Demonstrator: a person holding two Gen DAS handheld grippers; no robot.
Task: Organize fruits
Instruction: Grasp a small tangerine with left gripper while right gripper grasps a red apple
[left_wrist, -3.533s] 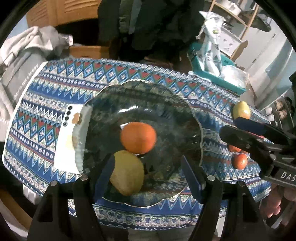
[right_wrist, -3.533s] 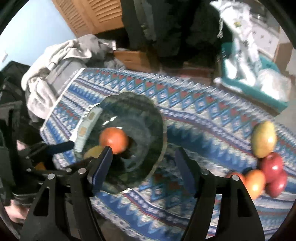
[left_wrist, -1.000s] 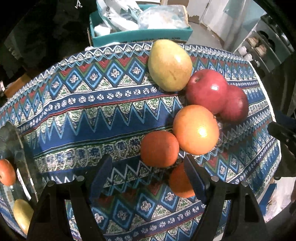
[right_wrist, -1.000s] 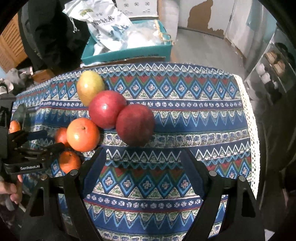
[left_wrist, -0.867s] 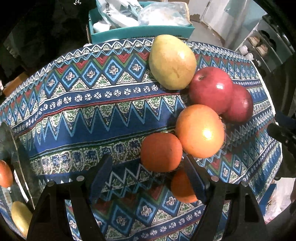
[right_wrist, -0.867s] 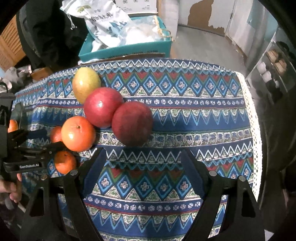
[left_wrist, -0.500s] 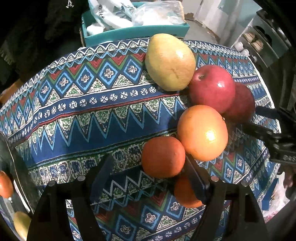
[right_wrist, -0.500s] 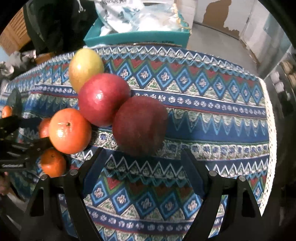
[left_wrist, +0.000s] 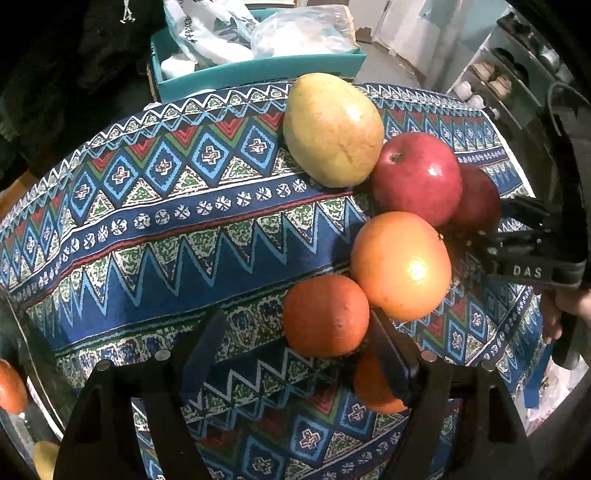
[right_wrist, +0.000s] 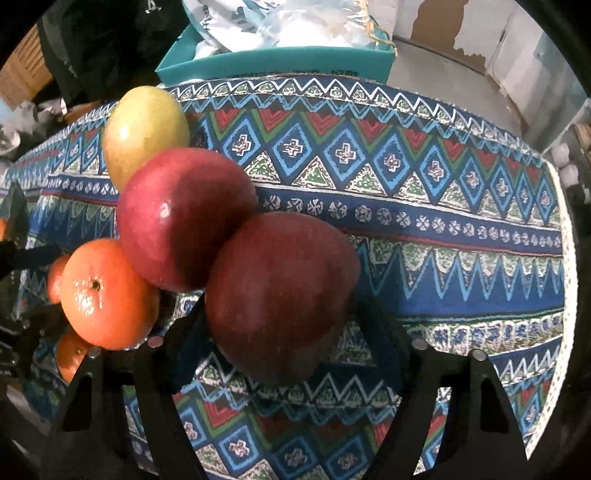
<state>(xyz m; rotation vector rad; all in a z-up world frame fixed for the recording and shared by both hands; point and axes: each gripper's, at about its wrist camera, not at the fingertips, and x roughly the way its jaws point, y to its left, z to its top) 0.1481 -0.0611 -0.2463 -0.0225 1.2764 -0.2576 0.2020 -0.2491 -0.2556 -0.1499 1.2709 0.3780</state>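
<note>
Two grippers lower than before | right gripper (right_wrist: 280, 325) closing around dark red apple (right_wrist: 280, 291) | left gripper (left_wrist: 295, 343) unclenched beside small orange (left_wrist: 325, 314) | label "DAS"

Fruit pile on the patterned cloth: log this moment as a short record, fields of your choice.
surface: patterned tablecloth
cluster: yellow-green pear, bright red apple, dark red apple, large orange, two small oranges
contact: the fruits sit bunched, touching their neighbours
right claw: closing, dark red apple between its fingers
left claw: open, the nearer small orange at its tips, not gripped
behind table: teal box holding bags
plate: glass edge with fruit, far left of the left wrist view
</note>
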